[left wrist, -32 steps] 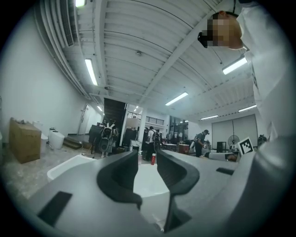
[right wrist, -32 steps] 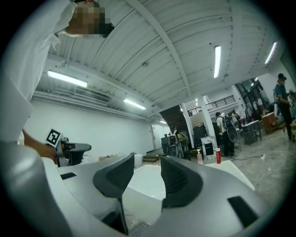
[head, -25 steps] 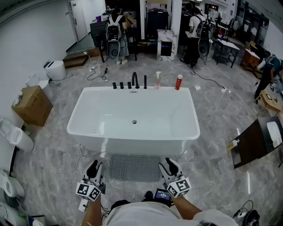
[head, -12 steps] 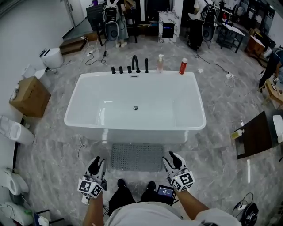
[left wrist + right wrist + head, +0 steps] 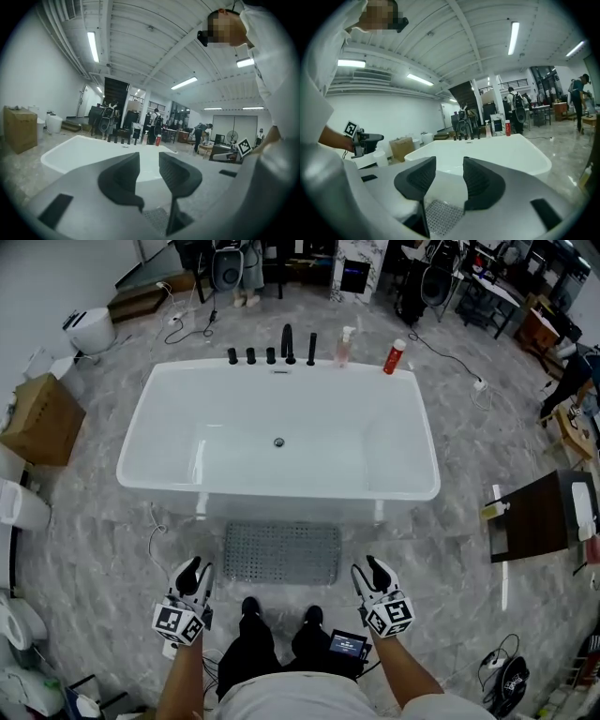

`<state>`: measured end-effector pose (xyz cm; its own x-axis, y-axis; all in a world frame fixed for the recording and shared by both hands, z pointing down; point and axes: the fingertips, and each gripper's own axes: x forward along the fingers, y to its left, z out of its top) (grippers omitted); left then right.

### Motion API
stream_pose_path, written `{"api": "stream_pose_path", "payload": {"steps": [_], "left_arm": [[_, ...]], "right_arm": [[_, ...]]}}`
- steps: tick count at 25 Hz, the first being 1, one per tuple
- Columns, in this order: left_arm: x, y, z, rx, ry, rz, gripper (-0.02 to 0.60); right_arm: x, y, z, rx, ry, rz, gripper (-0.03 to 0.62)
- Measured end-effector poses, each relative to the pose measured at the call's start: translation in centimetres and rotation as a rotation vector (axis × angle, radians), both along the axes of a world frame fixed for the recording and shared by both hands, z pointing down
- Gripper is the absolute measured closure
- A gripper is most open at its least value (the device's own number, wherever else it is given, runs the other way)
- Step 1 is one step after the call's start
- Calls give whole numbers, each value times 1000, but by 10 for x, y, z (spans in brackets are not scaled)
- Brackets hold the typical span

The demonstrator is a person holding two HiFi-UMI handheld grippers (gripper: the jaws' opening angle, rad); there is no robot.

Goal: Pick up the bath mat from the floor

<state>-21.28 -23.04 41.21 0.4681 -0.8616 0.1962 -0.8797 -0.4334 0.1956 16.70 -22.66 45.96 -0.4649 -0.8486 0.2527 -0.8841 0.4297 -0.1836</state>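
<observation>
The grey perforated rubber bath mat is lying flat beside the white rectangular bathtub. The left gripper and right gripper are hovering on either side of it, jaws apart and empty (probably to take both ends).

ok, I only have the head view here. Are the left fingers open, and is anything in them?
Observer: Yes, the left gripper is open, with nothing between its fingers. The bath mat shows low in its view, below them.
Operator: And the right?
Observer: The right gripper is open and empty too. The mat lies under its fingers, clear of them.
Operator: Which way do they point?
Observer: Both look about level across the bathtub rim, not down at the floor.
</observation>
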Motion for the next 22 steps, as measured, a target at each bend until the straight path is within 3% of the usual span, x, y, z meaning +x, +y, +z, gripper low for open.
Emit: {"api": "stream_pose_path", "payload": {"steps": [9,18,22], "left_arm": [[-44,-20,99,-134,6,9,449],[-72,-21,260,-404,24,29,437],[-87,-24,330,-486,-2,27,431]], "right_arm": [[-14,1,116,-211,55,-35,396],[-22,-11,237,-416,-6,-40,396],[-23,-24,296,-467,25,-67,398]]}}
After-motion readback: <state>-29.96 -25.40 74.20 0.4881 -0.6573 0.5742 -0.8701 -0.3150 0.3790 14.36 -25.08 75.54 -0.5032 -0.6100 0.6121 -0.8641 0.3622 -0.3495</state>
